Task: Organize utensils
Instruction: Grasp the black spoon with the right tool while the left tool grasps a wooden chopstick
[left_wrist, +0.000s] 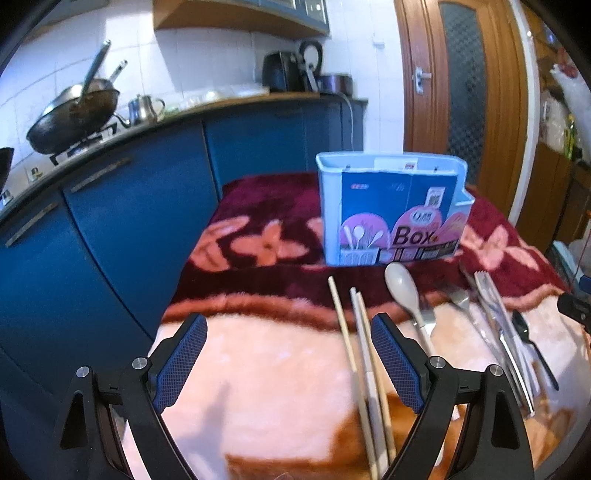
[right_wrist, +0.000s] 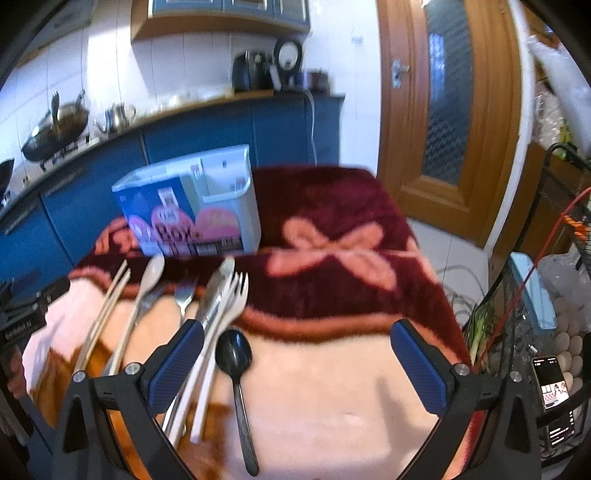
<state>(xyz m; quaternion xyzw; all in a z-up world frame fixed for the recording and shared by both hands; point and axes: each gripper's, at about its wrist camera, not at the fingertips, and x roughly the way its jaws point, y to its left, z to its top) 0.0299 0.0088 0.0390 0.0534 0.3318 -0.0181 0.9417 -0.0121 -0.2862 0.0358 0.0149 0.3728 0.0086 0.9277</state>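
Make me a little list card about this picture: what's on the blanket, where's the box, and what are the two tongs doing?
surface: fuzzy flowered blanket
holder: blue utensil box, upright at the far side, looks empty
utensils: chopsticks, pale spoon, black spoon, forks, all lying flat in front of the box
left tongs: open, holding nothing
right tongs: open, holding nothing
put away so far: nothing visible

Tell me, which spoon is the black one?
The black spoon lies at the right end of the utensil row, beside the white fork. The other spoon, next to the chopsticks, is pale beige.
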